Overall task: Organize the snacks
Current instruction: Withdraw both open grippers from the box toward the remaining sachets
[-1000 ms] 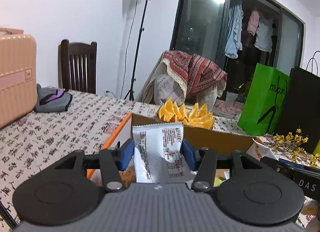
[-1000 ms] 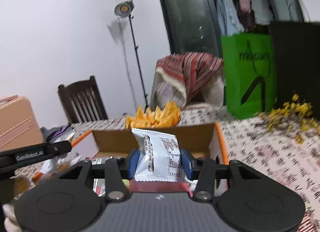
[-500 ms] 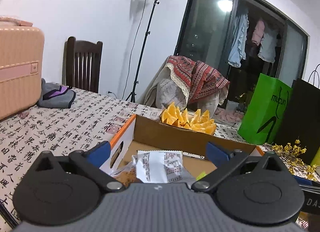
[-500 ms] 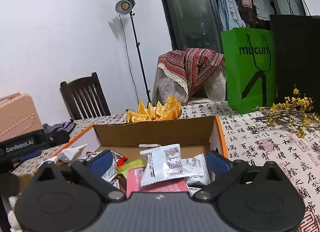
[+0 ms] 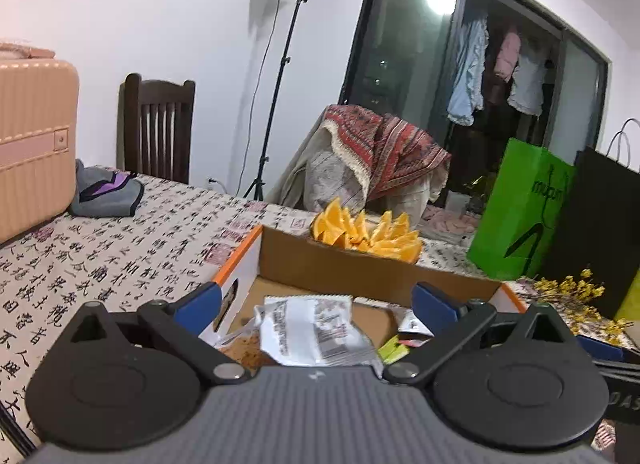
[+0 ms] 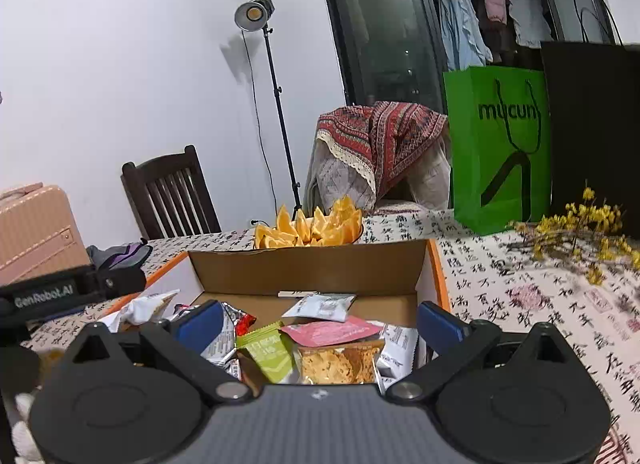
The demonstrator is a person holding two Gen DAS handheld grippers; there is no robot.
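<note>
The left gripper (image 5: 316,306) has its blue-padded fingers (image 5: 198,306) spread wide, gripping nothing, and hangs just above the near end of the cardboard box (image 5: 360,264). Below the gap between its fingers a white snack packet (image 5: 308,330) with printed text lies loose in the box, on top of a clear bag of brown crumbly snack (image 5: 244,346); a yellow-green sachet (image 5: 394,346) shows to its right. The right gripper (image 6: 318,322) is likewise wide open and empty, poised over the near side of the same box (image 6: 308,268). Under it lie a green sachet (image 6: 268,352), a pink packet (image 6: 332,330) resting on a clear bag of golden crisp pieces (image 6: 340,362), a silver foil pack (image 6: 224,338) to the left, and a small white packet (image 6: 324,306) nearer the box's far wall. The box sits on a table covered in a calligraphy-print cloth (image 5: 112,256). Just behind its far wall stands a bowl of orange wedges (image 6: 308,226). Toward the table's far right edge are a green paper bag (image 6: 500,144), a black bag (image 6: 592,136) and a sprig of yellow flowers (image 6: 580,224); at the far left edge a pink suitcase (image 5: 32,144) and a grey pouch (image 5: 106,194).
</note>
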